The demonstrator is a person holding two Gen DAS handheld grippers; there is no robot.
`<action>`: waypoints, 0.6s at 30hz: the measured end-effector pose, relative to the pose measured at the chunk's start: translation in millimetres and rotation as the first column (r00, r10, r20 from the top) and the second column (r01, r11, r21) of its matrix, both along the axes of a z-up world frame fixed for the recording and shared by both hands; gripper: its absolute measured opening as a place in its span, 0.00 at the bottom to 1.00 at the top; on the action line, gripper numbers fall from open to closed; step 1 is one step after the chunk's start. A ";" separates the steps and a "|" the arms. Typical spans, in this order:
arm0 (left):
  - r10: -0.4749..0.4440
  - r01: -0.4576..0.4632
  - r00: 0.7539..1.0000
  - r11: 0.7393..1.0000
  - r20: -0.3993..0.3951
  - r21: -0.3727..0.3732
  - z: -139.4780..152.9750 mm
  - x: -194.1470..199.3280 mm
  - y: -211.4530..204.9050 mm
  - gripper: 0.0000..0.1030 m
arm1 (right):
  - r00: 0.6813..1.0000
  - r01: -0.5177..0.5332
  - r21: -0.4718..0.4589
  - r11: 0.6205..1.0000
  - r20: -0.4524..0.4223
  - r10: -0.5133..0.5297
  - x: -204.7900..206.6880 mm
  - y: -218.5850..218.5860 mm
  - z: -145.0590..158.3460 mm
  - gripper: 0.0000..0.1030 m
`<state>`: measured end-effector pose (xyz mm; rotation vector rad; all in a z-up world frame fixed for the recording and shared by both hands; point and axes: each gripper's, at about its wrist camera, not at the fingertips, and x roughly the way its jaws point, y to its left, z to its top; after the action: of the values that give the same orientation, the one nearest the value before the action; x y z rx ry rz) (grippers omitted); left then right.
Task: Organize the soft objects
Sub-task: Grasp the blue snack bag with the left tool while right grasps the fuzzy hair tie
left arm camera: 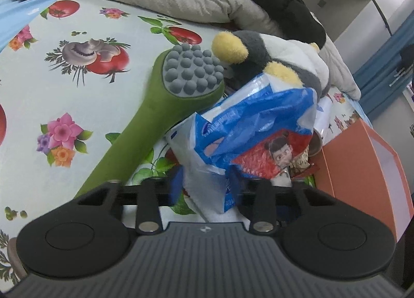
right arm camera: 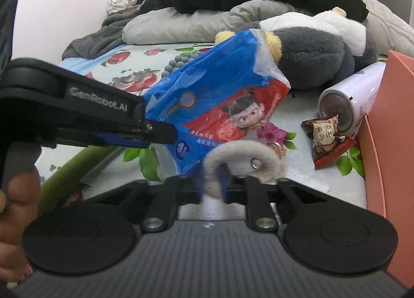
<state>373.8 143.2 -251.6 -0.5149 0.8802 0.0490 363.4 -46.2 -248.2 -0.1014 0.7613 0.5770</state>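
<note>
Now, through your left wrist camera, your left gripper point(left arm camera: 204, 189) pinches the crinkled blue, white and red plastic bag point(left arm camera: 248, 127) near the bed's point(left arm camera: 33, 96) right edge; what is inside it you cannot tell. A green massager point(left arm camera: 160, 106) lies just left of the bag, and a grey-and-white plush toy point(left arm camera: 271, 62) lies behind it.

Through your right wrist camera, your right gripper point(right arm camera: 213, 184) clamps a fuzzy beige loop point(right arm camera: 243, 161). An orange box point(right arm camera: 388, 127) sits at the right edge, with a tipped can point(right arm camera: 349, 99) and a snack packet point(right arm camera: 326, 137) beside it.
</note>
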 end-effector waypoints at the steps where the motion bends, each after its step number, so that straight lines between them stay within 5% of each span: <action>1: 0.015 -0.015 1.000 1.000 0.003 0.003 0.3 -0.4 0.0 0.22 | 1.000 0.002 0.000 1.000 0.009 -0.002 -1.8 0.2 1.6 0.11; 18: 0.099 -0.099 0.991 0.995 0.086 -0.005 46.4 -88.7 -24.9 0.17 | 0.992 -0.003 -0.028 1.000 0.128 0.007 -72.0 -29.8 63.8 0.10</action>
<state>285.1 118.3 -205.2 -0.5573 0.7698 0.1165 291.4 -76.0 -184.4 -0.1644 0.6440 0.5596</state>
